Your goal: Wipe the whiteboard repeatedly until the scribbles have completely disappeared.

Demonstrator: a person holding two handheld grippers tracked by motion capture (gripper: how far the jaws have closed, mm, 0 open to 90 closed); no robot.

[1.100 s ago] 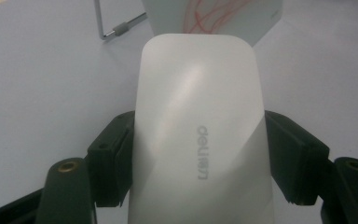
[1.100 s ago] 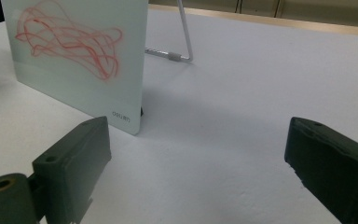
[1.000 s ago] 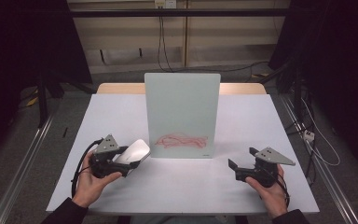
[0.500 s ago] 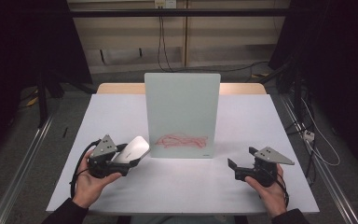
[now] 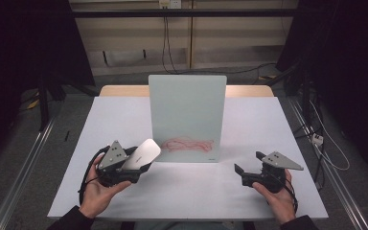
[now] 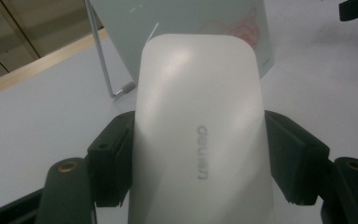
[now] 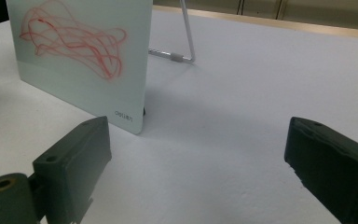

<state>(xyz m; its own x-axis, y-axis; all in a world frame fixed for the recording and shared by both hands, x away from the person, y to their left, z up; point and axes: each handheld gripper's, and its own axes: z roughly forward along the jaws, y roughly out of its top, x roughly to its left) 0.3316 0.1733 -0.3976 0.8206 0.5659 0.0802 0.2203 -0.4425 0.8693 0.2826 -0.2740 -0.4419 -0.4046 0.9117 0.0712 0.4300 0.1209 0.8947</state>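
Two grippers over one white table [image 5: 124, 120], largest thing first. Wide and pale, with a wooden strip along the far edge; bare surface stretching broadly on both sides and across the near half.

Next, a glass board [image 5: 188, 115] propped upright at mid-table on a thin wire stand [image 7: 186, 46], red scribbles [image 5: 188, 143] low on its face, its bottom right corner near the right jaws in the right gripper view.

Then the left gripper [image 5: 139, 160], cradled in an upturned left hand [image 5: 98, 191] near the front left, angled toward the board's lower left corner. Clamped tight on a white eraser [image 6: 200, 135], black pads pressing both long sides, its rounded end just short of the board.

Last, the right gripper [image 7: 196, 163], held low in the right hand [image 5: 280, 199] near the front right, pointing left toward the board. Jaws spread wide, nothing between them but bare tabletop. Well apart from the left gripper, with free table between.
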